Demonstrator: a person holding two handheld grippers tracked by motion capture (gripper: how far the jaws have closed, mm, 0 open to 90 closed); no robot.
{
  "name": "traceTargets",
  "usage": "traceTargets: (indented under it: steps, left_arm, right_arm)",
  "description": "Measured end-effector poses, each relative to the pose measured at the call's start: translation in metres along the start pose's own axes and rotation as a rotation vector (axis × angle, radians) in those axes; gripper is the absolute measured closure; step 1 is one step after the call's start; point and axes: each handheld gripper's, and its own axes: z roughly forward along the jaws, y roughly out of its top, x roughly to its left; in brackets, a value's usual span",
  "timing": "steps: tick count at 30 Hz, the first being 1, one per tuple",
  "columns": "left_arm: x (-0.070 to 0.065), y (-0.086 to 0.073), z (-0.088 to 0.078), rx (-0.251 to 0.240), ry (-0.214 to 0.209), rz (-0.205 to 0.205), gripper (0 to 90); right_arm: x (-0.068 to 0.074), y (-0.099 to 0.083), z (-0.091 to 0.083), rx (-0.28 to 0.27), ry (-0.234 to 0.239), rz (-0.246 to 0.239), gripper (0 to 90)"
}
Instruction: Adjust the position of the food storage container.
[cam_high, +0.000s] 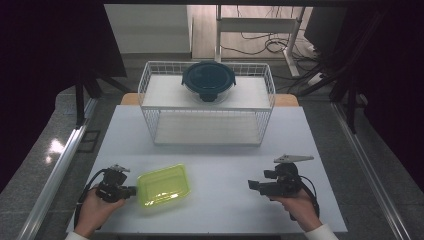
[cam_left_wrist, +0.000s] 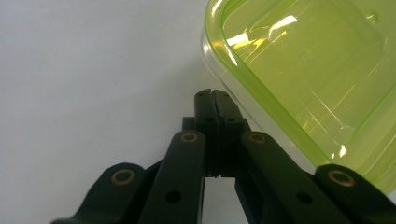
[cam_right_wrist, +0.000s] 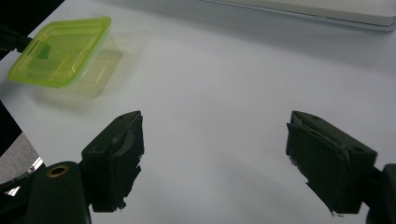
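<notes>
A yellow-green lidded plastic container (cam_high: 162, 186) lies on the white table at the front left. My left gripper (cam_high: 133, 191) points right at the container's left edge. In the left gripper view its jaws (cam_left_wrist: 212, 95) are pressed together, nothing shows between them, and the container's rim (cam_left_wrist: 261, 102) runs just to their right. Whether the tips pinch a thin lip I cannot tell. My right gripper (cam_high: 253, 185) rests at the front right, pointing left. It stands open over bare table (cam_right_wrist: 215, 154), with the container (cam_right_wrist: 60, 46) far off at its upper left.
A white wire basket (cam_high: 207, 131) stands at the back middle of the table (cam_high: 225, 165). A round clear container with a dark blue lid (cam_high: 208, 80) sits on top of it. The table's front edge runs just before both hands.
</notes>
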Motion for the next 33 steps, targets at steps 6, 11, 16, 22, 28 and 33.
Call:
traceTargets:
  steps: [6,11,16,22,28,33]
  left_arm:
    - [-0.002,0.010,0.005,0.006,-0.010,0.010,90.0]
    - [-0.006,0.020,0.011,0.005,-0.025,0.021,90.0]
    - [-0.014,0.031,0.017,0.012,-0.036,0.045,90.0]
    - [-0.025,0.044,0.024,0.013,-0.049,0.072,90.0]
    - [-0.037,0.054,0.031,0.013,-0.070,0.087,90.0]
    - [-0.047,0.060,0.036,0.019,-0.081,0.105,90.0]
  right_arm:
    - [0.000,0.000,0.000,0.002,0.001,0.001,19.1]
    - [0.000,0.000,0.000,0.000,-0.001,0.000,19.1]
    - [-0.001,0.001,-0.002,-0.005,0.000,-0.002,19.1]
    - [-0.002,0.001,-0.004,-0.012,-0.006,0.006,18.8]
    - [-0.004,0.001,-0.005,-0.013,-0.007,0.007,18.3]
    - [-0.004,0.001,-0.004,-0.011,-0.011,0.009,17.6]
